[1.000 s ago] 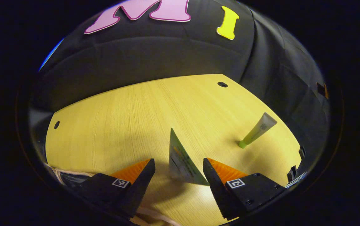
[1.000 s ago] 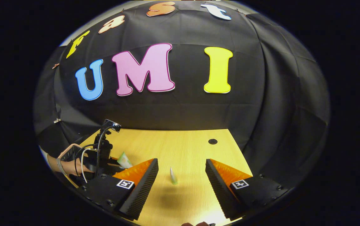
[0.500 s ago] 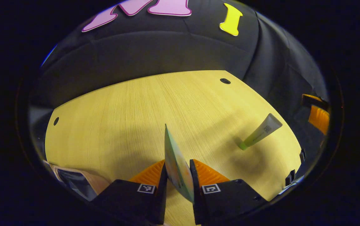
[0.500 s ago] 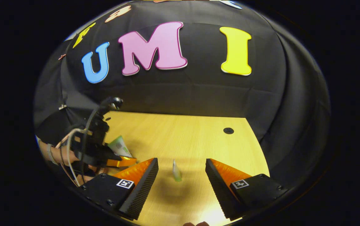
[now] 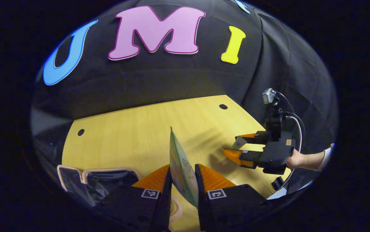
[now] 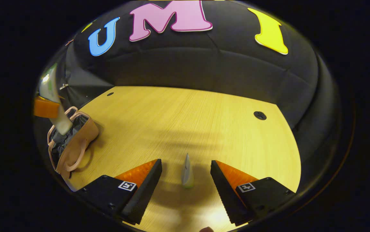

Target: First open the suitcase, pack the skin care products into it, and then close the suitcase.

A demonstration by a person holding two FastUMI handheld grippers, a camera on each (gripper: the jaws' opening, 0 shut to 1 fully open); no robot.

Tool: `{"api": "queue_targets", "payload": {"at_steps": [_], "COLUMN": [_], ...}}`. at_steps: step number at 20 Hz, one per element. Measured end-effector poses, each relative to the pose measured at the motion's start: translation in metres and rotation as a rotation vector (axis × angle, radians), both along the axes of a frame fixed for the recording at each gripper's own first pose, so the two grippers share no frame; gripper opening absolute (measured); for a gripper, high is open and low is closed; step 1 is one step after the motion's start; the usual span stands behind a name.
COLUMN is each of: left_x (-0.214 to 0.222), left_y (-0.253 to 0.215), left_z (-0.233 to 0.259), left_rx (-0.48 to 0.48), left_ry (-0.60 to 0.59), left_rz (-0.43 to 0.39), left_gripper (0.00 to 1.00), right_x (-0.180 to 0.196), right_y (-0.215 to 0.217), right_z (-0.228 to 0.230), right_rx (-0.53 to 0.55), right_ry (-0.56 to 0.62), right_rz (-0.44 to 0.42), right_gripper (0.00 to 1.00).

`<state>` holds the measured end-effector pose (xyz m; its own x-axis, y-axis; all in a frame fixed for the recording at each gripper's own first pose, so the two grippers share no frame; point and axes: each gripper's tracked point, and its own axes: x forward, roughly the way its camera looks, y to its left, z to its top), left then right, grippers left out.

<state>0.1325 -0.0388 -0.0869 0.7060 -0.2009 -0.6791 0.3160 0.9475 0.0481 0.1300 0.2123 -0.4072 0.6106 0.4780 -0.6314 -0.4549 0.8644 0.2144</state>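
Left claw (image 5: 183, 180) clamped on a flat tube (image 5: 180, 164); right claw (image 6: 185, 175) open around the second tube (image 6: 187, 170).

Second tube stands upright on desk (image 6: 185, 116) between right fingers, untouched. Suitcase (image 6: 70, 141) lies open far left, under the left claw.

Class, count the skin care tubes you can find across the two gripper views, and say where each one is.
2. One tube is clamped in the left gripper; the other tube stands on the table between the open right gripper fingers. More may be hidden in the suitcase.
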Motion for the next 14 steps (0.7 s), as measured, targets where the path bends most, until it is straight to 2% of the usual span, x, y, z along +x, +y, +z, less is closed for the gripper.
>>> {"api": "queue_targets", "payload": {"at_steps": [1, 2, 4, 5, 6, 7, 8, 9, 12, 14], "left_x": [-0.011, -0.025, -0.053, -0.064, -0.078, -0.089, -0.097, -0.103, -0.123, -0.131], "left_y": [0.020, 0.040, 0.078, 0.096, 0.115, 0.133, 0.150, 0.167, 0.223, 0.240], "left_z": [0.005, 0.007, 0.006, 0.001, -0.007, -0.018, -0.030, -0.039, -0.069, -0.090], "left_rx": [0.031, 0.059, 0.104, 0.117, 0.117, 0.112, 0.110, 0.119, 0.170, 0.216], "left_ry": [0.010, 0.025, 0.074, 0.112, 0.162, 0.228, 0.287, 0.338, 0.554, 0.666], "left_rz": [0.023, 0.043, 0.079, 0.100, 0.121, 0.148, 0.174, 0.203, 0.272, 0.269], "left_gripper": [0.39, 0.42, 0.39, 0.43, 0.39, 0.42, 0.39, 0.40, 0.39, 0.39], "right_x": [0.000, -0.001, 0.006, 0.005, 0.001, -0.004, -0.008, -0.016, -0.061, -0.086], "right_y": [0.003, 0.002, -0.004, 0.001, 0.001, 0.001, 0.002, 0.003, 0.021, 0.036], "right_z": [-0.010, -0.021, -0.020, -0.023, -0.020, -0.017, -0.009, 0.002, 0.053, 0.078], "right_rx": [-0.005, -0.022, -0.025, -0.010, 0.002, 0.011, 0.018, 0.027, 0.088, 0.115], "right_ry": [0.019, 0.029, 0.001, 0.020, 0.038, 0.048, 0.044, 0.035, -0.004, -0.027], "right_rz": [-0.002, -0.011, -0.046, -0.048, -0.052, -0.052, -0.050, -0.044, 0.021, 0.060], "right_gripper": [0.97, 0.82, 0.30, 0.29, 0.28, 0.27, 0.32, 0.27, 0.27, 0.27]}}
